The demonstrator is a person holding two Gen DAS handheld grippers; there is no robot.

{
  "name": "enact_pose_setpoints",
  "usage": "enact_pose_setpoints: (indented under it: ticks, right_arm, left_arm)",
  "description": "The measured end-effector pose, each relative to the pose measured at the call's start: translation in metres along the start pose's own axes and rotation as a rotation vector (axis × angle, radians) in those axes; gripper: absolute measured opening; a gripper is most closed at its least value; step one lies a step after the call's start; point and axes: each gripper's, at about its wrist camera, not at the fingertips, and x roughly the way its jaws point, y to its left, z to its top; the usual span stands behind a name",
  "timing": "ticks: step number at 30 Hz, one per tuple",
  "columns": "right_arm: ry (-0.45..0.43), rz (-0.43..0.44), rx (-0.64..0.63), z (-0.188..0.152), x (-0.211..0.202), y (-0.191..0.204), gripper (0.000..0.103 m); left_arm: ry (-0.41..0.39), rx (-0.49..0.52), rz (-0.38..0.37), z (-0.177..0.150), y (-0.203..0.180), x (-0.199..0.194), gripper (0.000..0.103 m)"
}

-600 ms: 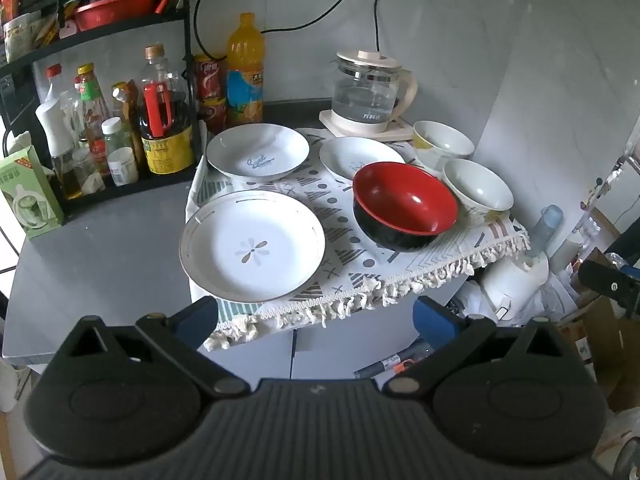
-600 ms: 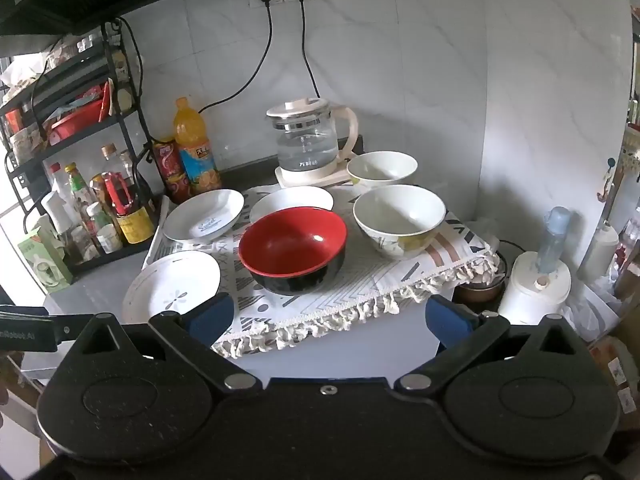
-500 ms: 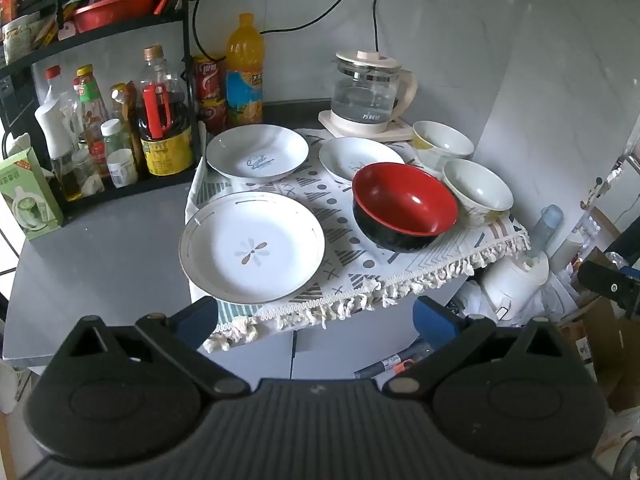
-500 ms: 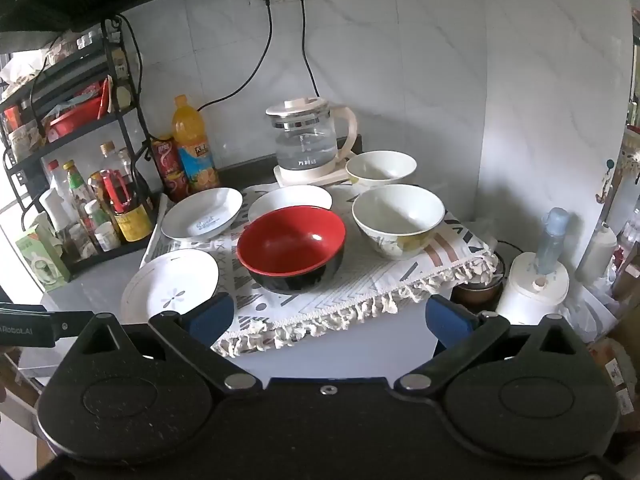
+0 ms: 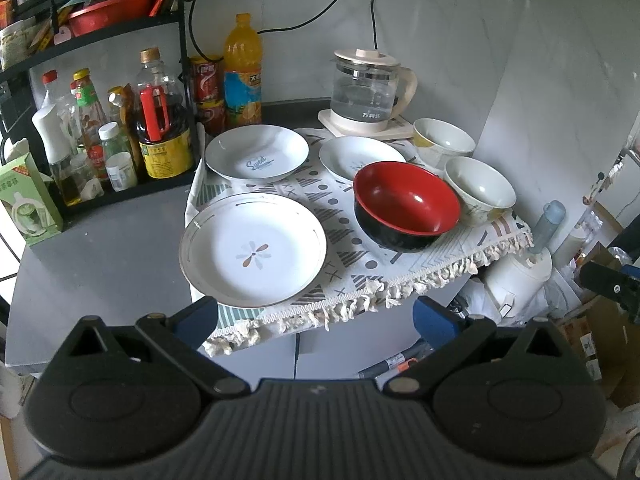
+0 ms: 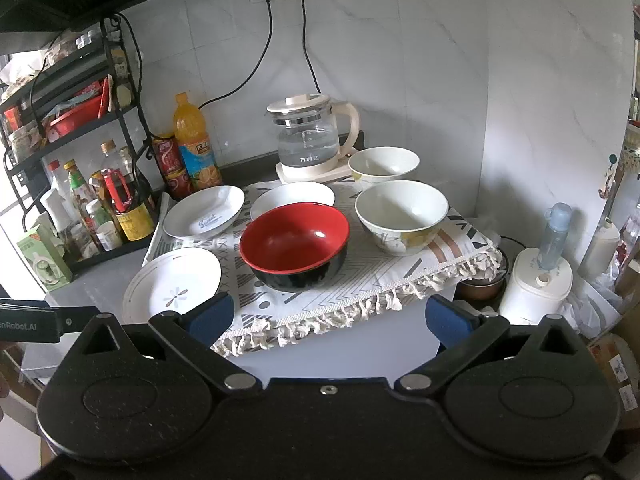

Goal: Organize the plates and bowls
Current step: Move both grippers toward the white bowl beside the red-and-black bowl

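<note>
On a patterned cloth (image 5: 352,264) lie three white plates: a large flower plate (image 5: 253,249) at the front left, a "Sweet" plate (image 5: 257,153) behind it, and a small plate (image 5: 360,157) behind the red and black bowl (image 5: 406,205). Two white bowls (image 5: 479,189) (image 5: 443,142) stand at the right. In the right wrist view the red bowl (image 6: 295,246) is central, with the white bowls (image 6: 401,214) (image 6: 383,163) to its right. My left gripper (image 5: 315,316) is open and empty, short of the cloth's front edge. My right gripper (image 6: 328,318) is open and empty too.
A glass kettle (image 5: 367,90) stands at the back on its base. A black rack (image 5: 100,120) of bottles fills the left. An orange drink bottle (image 5: 242,74) and red cans (image 5: 205,92) stand by the wall. A white appliance (image 6: 536,284) and clutter sit lower right.
Both views have shifted only slightly; the right gripper's view drifted a little. No dish has moved and both grippers stay open.
</note>
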Motion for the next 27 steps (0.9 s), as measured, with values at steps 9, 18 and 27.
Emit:
enact_pose_setpoints:
  ticks: [9,18,27]
  right_arm:
    - [-0.005,0.006,-0.023,0.003,0.003,0.000,0.103]
    - [0.003,0.009,-0.029,0.003,0.008,-0.008,0.103]
    - [-0.015,0.018,-0.017,0.007,0.016,-0.018,0.103]
  left_arm:
    - [-0.013,0.024,0.023,0.003,0.000,0.004,0.102]
    - [0.018,-0.012,0.018,0.009,0.000,0.018,0.102]
    - [0.080,-0.027,0.021,0.014,-0.005,0.033,0.102]
